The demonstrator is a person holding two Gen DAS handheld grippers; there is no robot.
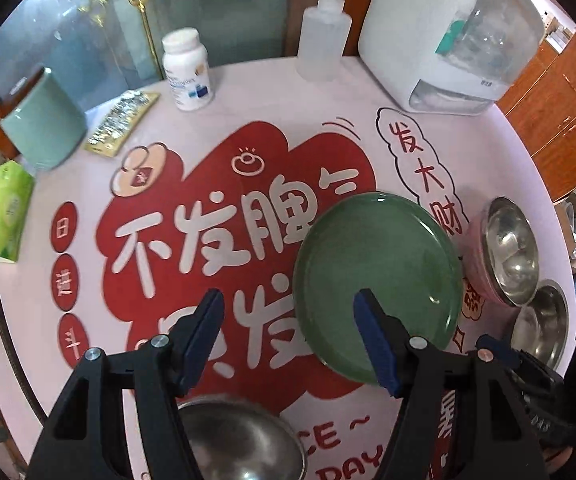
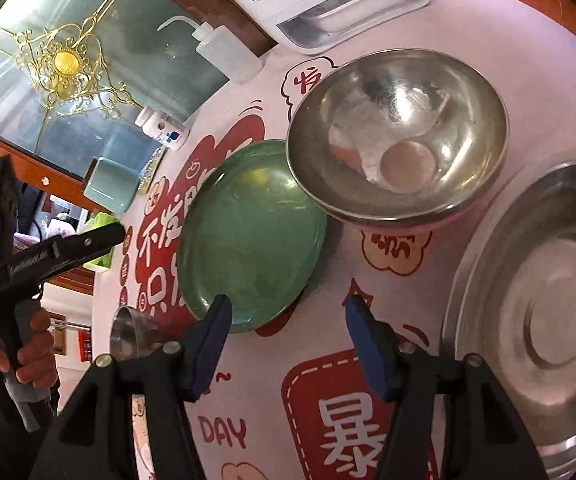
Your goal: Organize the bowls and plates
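A green plate point(image 1: 376, 280) lies on the round printed table point(image 1: 247, 92). My left gripper point(image 1: 292, 340) hovers open over the plate's left rim, its right finger in front of the plate and nothing gripped. A steel bowl point(image 1: 239, 440) sits under its fingers at the near edge. A pink-sided steel bowl point(image 1: 508, 248) and another steel bowl point(image 1: 544, 324) stand to the right. In the right wrist view my right gripper point(image 2: 288, 344) is open over bare table, just short of the green plate point(image 2: 251, 232), between the pink-sided bowl point(image 2: 400, 136) and a wide steel bowl point(image 2: 544, 312).
A white appliance point(image 1: 440, 32), squeeze bottle point(image 1: 324, 36), pill bottle point(image 1: 187, 72), foil packet point(image 1: 121, 124), teal cup point(image 1: 43, 120) and tissue pack point(image 1: 3, 208) line the far and left rim. A hand point(image 2: 27, 356) holds the left gripper's handle at the left.
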